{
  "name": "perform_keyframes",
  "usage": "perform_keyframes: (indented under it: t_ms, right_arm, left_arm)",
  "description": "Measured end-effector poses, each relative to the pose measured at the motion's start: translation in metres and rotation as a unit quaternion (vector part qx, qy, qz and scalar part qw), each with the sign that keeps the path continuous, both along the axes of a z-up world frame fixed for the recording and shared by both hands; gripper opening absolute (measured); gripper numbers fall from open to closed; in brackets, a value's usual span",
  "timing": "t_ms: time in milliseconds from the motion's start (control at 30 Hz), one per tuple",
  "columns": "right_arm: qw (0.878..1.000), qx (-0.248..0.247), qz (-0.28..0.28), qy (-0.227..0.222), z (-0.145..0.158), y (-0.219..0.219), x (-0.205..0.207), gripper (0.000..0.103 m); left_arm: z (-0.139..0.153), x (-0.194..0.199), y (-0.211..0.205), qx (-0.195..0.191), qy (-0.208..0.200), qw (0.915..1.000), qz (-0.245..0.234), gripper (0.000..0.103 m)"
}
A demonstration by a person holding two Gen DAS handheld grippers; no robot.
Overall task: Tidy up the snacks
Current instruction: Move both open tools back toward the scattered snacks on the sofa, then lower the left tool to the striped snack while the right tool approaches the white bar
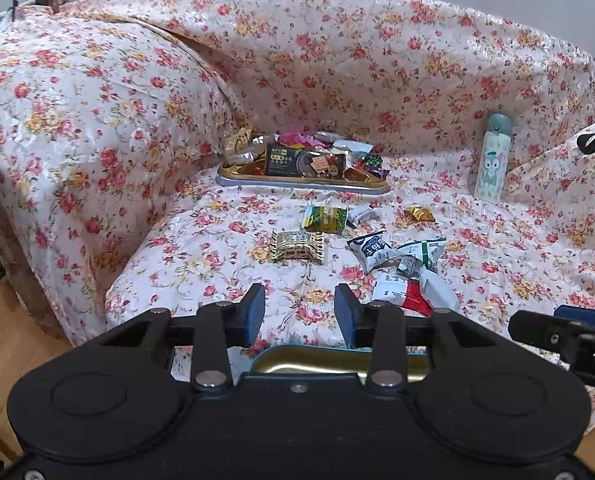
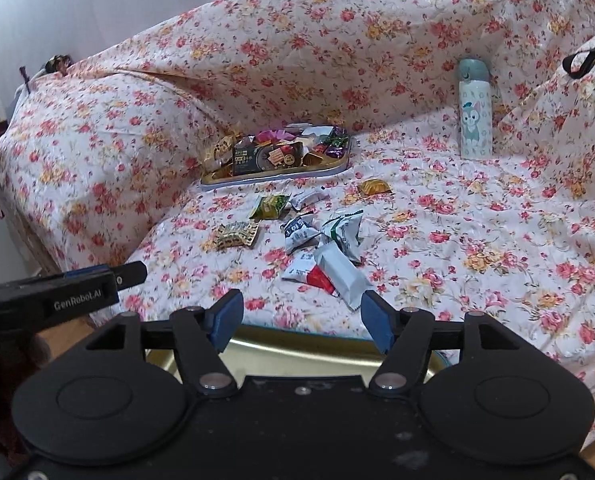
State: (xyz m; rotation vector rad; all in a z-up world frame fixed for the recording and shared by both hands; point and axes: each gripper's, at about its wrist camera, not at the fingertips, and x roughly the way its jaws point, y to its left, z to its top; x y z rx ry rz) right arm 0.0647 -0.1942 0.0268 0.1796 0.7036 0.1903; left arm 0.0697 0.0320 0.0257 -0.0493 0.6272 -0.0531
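Directly below your left gripper point(image 1: 299, 312) sits a gold-lined tin point(image 1: 337, 362), at the front edge of the seat; the right wrist view shows the same tin point(image 2: 297, 354) under your right gripper point(image 2: 302, 320). Both sets of blue fingers point(image 1: 253, 312) stand parted with nothing between the pads. Neither gripper holds or touches a snack. The right gripper's jaws stand wider apart than the left's. Each gripper appears at the edge of the other's view, side by side over the tin.

Just beyond the fingertips, note the loose snacks on the floral sofa cover point(image 1: 137, 140):
- A white packet with a red corner point(image 2: 329, 276) lies nearest, just ahead of the right gripper's right finger.
- A dark blue-and-white packet point(image 1: 371, 254) and a green-and-white packet point(image 1: 421, 256) lie touching, just behind it.
- A gold patterned packet point(image 1: 297, 246) lies apart to the left.
- A green packet point(image 1: 324, 218) lies further back, with a small white wrapper point(image 1: 361, 214) just beside it.
- A small gold wrapper point(image 1: 420, 214) lies apart to the right.

Further back, near the backrest, a second tin tray point(image 1: 297, 184) carries a heap of mixed snacks, including a dark box point(image 1: 305, 162). Well to the right, a pale bottle with a cartoon figure point(image 1: 493, 160) stands upright against the backrest.
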Motion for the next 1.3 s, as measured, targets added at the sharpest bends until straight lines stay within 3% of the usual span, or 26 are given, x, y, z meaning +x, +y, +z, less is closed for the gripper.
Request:
perform_keyframes:
  t_ms: [367, 900, 1100, 1300]
  right_arm:
    - [0.999, -0.001, -0.011, 0.053, -0.023, -0.003, 0.053, 0.067]
    - [0.993, -0.059, -0.017, 0.099, -0.067, 0.0, 0.124, 0.067]
    - [0.991, -0.071, -0.006, 0.109, -0.078, 0.007, 0.139, 0.066]
    - [0.99, -0.076, 0.001, 0.122, -0.087, 0.011, 0.147, 0.065]
  left_arm:
    - [-0.021, 0.055, -0.002, -0.002, 0.057, 0.9983, -0.014, 0.048]
    - [-0.062, 0.132, -0.003, 0.019, 0.128, 0.9912, -0.028, 0.048]
    - [-0.073, 0.149, -0.002, 0.021, 0.143, 0.9892, -0.027, 0.048]
    - [-0.075, 0.169, -0.004, 0.042, 0.133, 0.9896, -0.033, 0.048]
